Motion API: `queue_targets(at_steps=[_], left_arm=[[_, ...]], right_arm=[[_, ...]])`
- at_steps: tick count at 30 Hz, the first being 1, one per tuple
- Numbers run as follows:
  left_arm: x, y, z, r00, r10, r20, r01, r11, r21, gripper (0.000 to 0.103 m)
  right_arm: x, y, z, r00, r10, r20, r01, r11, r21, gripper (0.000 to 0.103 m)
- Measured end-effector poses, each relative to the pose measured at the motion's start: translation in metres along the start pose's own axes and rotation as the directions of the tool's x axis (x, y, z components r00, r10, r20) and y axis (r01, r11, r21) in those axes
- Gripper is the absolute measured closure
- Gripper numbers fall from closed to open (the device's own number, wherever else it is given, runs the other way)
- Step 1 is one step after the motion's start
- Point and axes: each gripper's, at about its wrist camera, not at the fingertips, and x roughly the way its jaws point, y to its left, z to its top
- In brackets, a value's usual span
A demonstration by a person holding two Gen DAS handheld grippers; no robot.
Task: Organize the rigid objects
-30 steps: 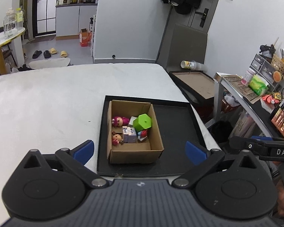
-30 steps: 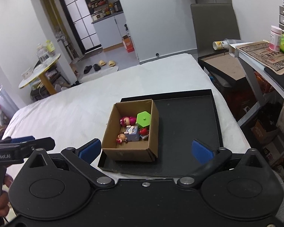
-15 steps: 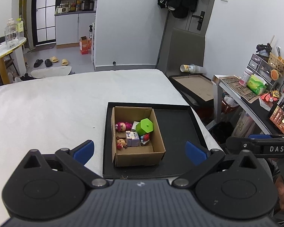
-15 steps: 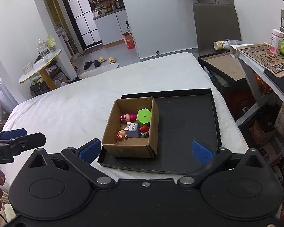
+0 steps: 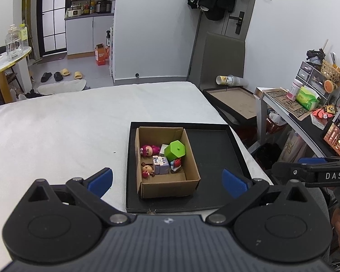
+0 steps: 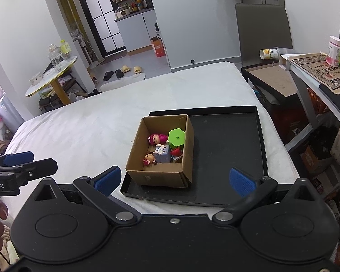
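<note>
A brown cardboard box [image 5: 170,187] [image 6: 157,176] stands in the left part of a black tray [image 5: 215,149] [image 6: 226,145] on the white table. In the box lie a green hexagonal block [image 5: 175,150] [image 6: 176,137], a pink doll [image 5: 148,150] [image 6: 156,138], a small brown-haired doll [image 5: 146,169] [image 6: 149,158], a lilac cube [image 5: 160,164] [image 6: 162,154] and a red figure [image 5: 176,163] [image 6: 176,151]. My left gripper [image 5: 167,180] is open and empty, short of the box. My right gripper [image 6: 173,180] is open and empty, also short of the box.
The white table [image 5: 56,124] stretches left and far. A brown-topped side table [image 5: 235,99] and a cluttered desk [image 5: 301,108] stand to the right. The right part of the tray holds nothing.
Both grippers have drawn back and up from the box, so the box and tray look smaller and farther. Both stay open. The toys have not moved.
</note>
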Motion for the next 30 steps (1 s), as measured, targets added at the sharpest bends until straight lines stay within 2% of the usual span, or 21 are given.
queue_targets(at_steps=[16, 30], left_arm=[[0.0004, 0.0024, -0.0004, 1.0, 0.017, -0.007, -0.017, 1.0, -0.014, 0.001], [-0.0016, 0.0048, 0.0003, 1.0, 0.003, -0.009, -0.003, 1.0, -0.019, 0.001]], right_arm=[[-0.0007, -0.004, -0.0001, 1.0, -0.007, -0.005, 0.007, 1.0, 0.001, 0.0], [0.0004, -0.0017, -0.0004, 1.0, -0.01, -0.005, 0.01, 1.0, -0.003, 0.0]])
